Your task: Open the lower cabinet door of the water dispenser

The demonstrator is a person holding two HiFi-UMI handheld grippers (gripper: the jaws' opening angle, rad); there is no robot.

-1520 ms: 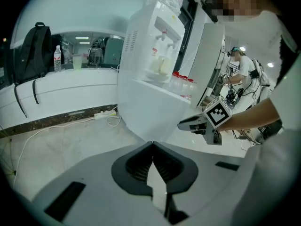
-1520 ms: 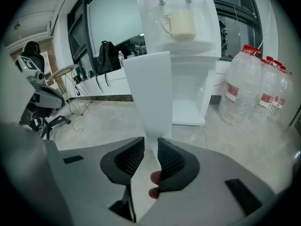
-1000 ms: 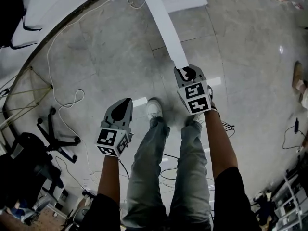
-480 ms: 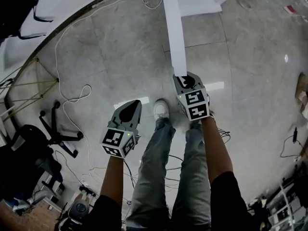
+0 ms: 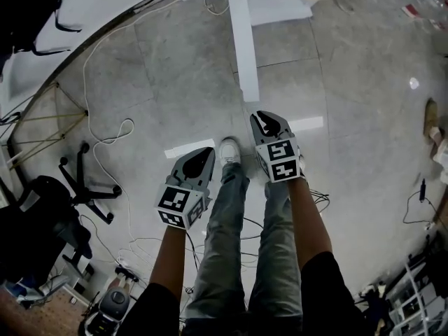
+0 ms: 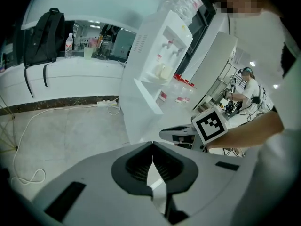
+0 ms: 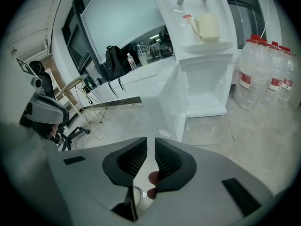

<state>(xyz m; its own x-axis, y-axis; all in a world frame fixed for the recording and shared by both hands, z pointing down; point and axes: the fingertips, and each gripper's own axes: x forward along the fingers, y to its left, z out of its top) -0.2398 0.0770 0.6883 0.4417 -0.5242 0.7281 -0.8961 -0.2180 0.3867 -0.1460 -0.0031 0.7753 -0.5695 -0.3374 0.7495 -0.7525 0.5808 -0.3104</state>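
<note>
The lower cabinet door of the white water dispenser stands swung wide open, showing a bare white compartment below the drip shelf, where a cream jug sits. From the head view, the door runs edge-on as a long white strip out from the dispenser's foot toward the person.

The right gripper hangs just short of the door's free end, clear of it. Its jaws are slightly parted and nothing sits between the pads. The left gripper is farther from the dispenser, beside the person's leg, with its jaw tips closed together on nothing.

Large water bottles with red caps stand on the floor beside the dispenser, on the side away from the open door. A black backpack rests on the counter behind the dispenser.
</note>
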